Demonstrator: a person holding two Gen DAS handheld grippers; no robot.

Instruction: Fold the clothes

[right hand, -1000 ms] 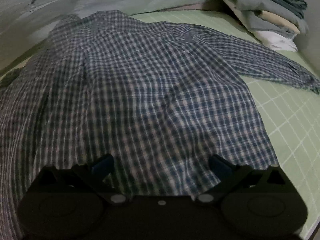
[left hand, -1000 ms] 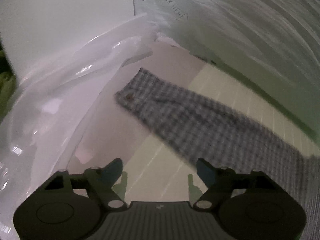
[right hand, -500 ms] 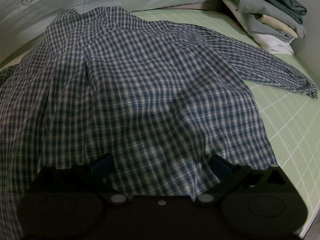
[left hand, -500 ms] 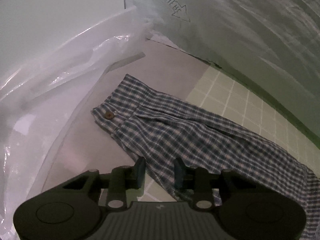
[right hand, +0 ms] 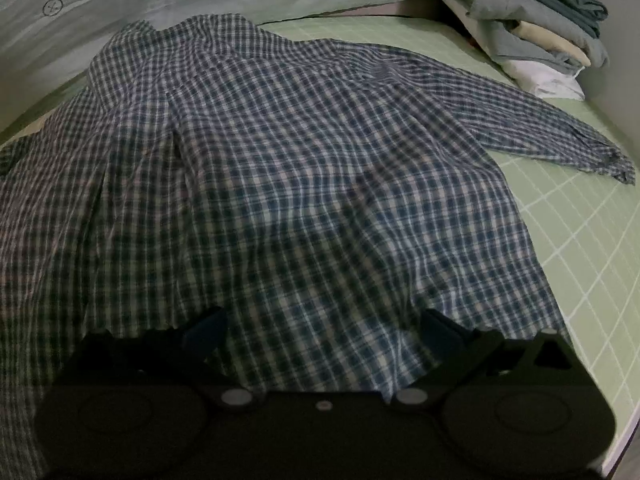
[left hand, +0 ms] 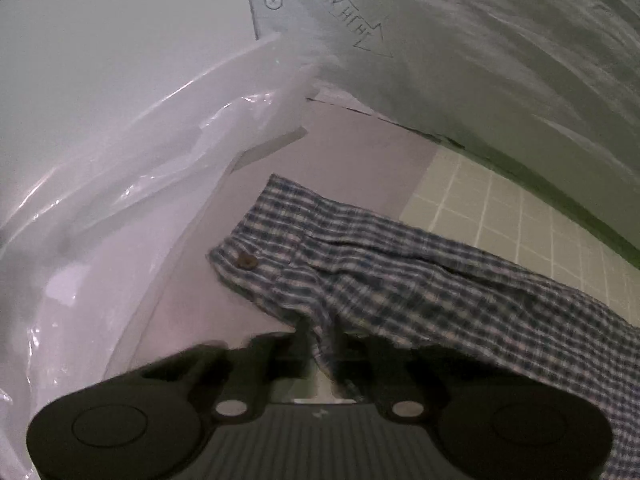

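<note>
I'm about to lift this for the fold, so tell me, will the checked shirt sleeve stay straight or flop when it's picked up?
Likely floppy: the sleeve already bunches where the left gripper is shut on it. Probably light, since the thin cloth lies wrinkled on the mat. The cuff beyond the pinch would probably droop.

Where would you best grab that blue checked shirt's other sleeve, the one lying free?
Judging by its pose, near the cuff of the free sleeve of the blue checked shirt, coming from above over the green grid mat: it lies flat and outstretched there.
</note>
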